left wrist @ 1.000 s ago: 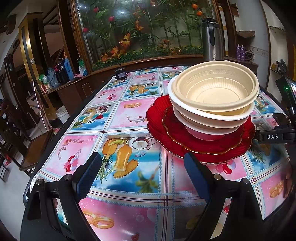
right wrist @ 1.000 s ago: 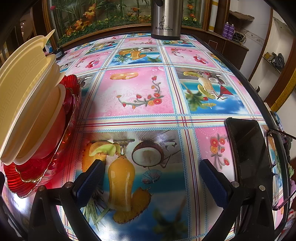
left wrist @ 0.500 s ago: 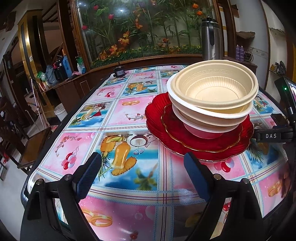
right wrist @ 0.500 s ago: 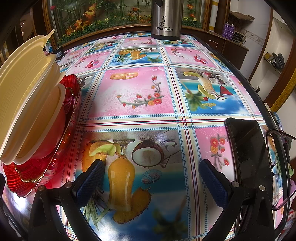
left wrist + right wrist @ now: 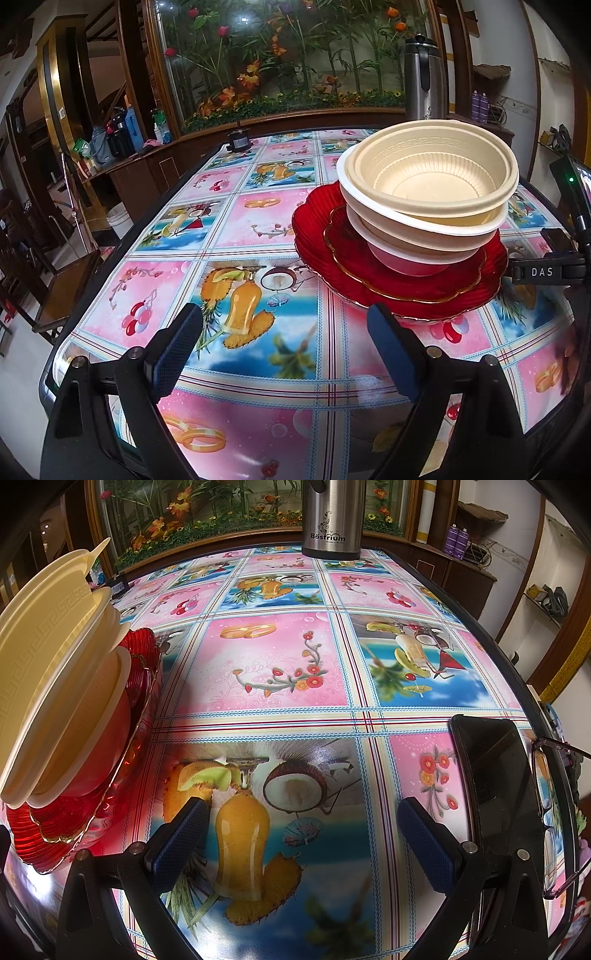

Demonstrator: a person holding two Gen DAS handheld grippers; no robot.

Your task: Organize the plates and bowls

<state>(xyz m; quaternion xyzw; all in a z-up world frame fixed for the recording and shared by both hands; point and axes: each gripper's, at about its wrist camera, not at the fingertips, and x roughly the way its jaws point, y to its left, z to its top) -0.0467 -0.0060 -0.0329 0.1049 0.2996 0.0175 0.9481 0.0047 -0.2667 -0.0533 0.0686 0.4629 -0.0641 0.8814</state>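
Right wrist: steel flask labelled "Bästrium", left wrist: "DAS" tag

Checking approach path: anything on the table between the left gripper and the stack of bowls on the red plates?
Nothing visible. Only bare tablecloth lies between the open left gripper and the red plates carrying the bowls. The stack sits ahead, toward the right finger's side.

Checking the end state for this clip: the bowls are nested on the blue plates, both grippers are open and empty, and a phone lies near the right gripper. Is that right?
Not quite: the plates under the bowls are red, not blue, as the left wrist view shows. The rest stands: the left gripper and right gripper are open and empty, and the phone lies near the right one.
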